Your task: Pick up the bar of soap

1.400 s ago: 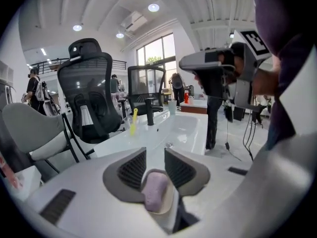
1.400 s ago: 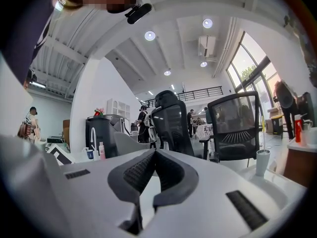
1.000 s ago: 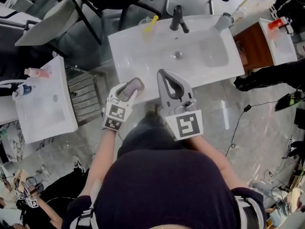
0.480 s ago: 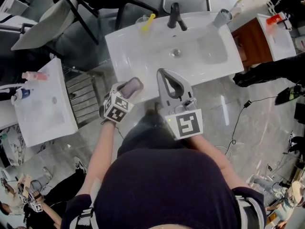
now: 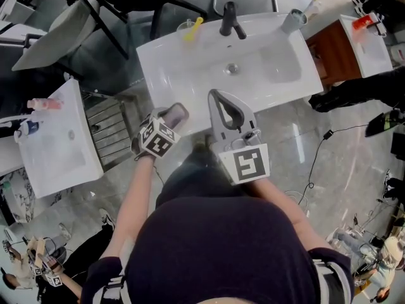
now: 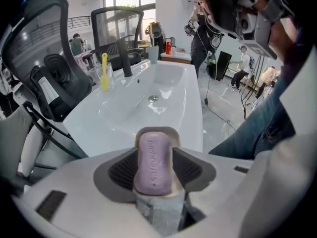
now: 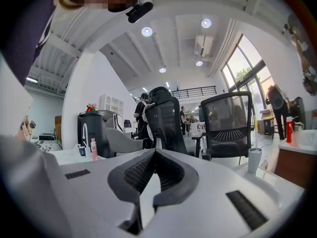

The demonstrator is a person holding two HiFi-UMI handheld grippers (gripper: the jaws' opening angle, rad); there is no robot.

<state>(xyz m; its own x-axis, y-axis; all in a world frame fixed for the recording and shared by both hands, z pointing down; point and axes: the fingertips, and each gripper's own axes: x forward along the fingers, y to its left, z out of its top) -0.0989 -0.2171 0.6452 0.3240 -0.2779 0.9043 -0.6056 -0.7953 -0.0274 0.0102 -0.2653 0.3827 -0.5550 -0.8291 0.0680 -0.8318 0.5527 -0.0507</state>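
A mauve bar of soap (image 6: 153, 162) stands on edge between the dark ribbed pads of my left gripper (image 6: 154, 155). Both pads touch its sides while the jaws are opening. In the head view the left gripper (image 5: 171, 116) holds the soap (image 5: 176, 113) just off the front left edge of the white sink (image 5: 190, 68). My right gripper (image 5: 218, 97) hovers over the sink's front edge. Its jaws are shut and hold nothing, and in its own view the right gripper (image 7: 156, 152) points at office chairs.
A black faucet (image 5: 229, 21), a glass with a yellow toothbrush (image 5: 193, 29) and a grey cup (image 5: 293, 21) stand along the sink's back. A second white basin (image 5: 57, 144) is at the left, a wooden cabinet (image 5: 338, 59) at the right. Black chairs stand behind.
My left gripper has turned and drawn slightly back from the sink with the soap still between its jaws. The right gripper has stayed in place.
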